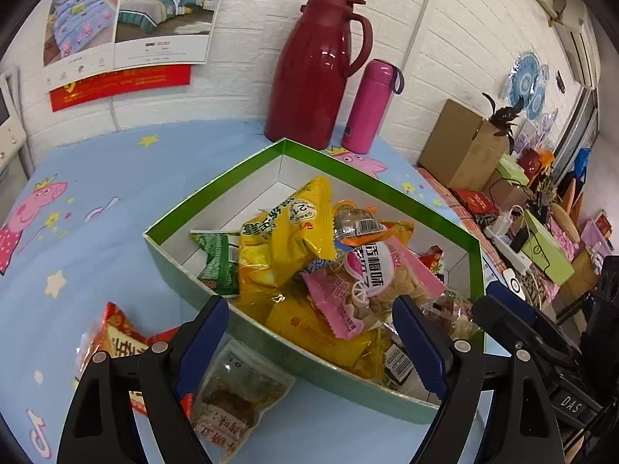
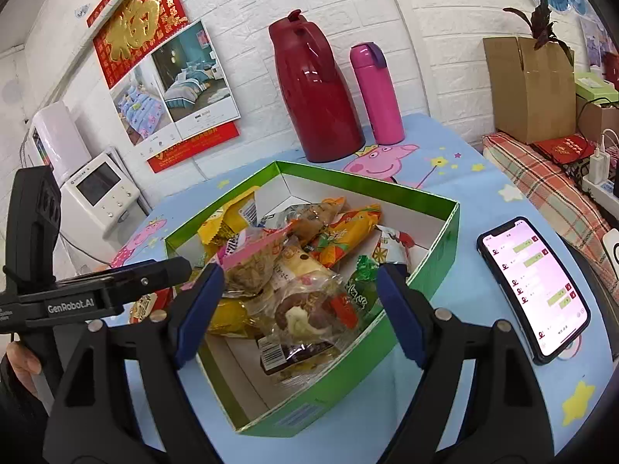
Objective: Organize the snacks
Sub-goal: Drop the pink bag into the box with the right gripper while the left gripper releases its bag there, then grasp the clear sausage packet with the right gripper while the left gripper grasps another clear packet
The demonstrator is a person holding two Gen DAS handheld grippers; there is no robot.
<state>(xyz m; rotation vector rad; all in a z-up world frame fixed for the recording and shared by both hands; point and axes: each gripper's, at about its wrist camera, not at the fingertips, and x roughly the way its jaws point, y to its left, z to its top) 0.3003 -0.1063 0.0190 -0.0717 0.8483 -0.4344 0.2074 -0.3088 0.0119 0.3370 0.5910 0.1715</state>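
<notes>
We hold both grippers over the near side of a green box (image 1: 185, 208) that sits on a blue cartoon-print tablecloth (image 1: 116, 178). Our left gripper (image 1: 311, 332) has its blue-padded jaws spread wide and grips nothing; between them we see the box's near wall and the heap of snacks inside, with a yellow bag (image 1: 286, 239) on top and a pink-edged packet (image 1: 348, 297) just right of it. Outside the box, near and to the left, a clear packet (image 1: 240, 398) lies flat on the cloth, touching a red-orange packet (image 1: 120, 340). Our right gripper (image 2: 300, 301) is also wide open and empty, above a clear-wrapped cake (image 2: 305, 309) in the box. A phone (image 2: 534, 290) with a lit screen lies right of the box. At the far side stand a dark red jug (image 1: 309, 73) and a pink bottle (image 1: 367, 108), side by side against the white wall.
</notes>
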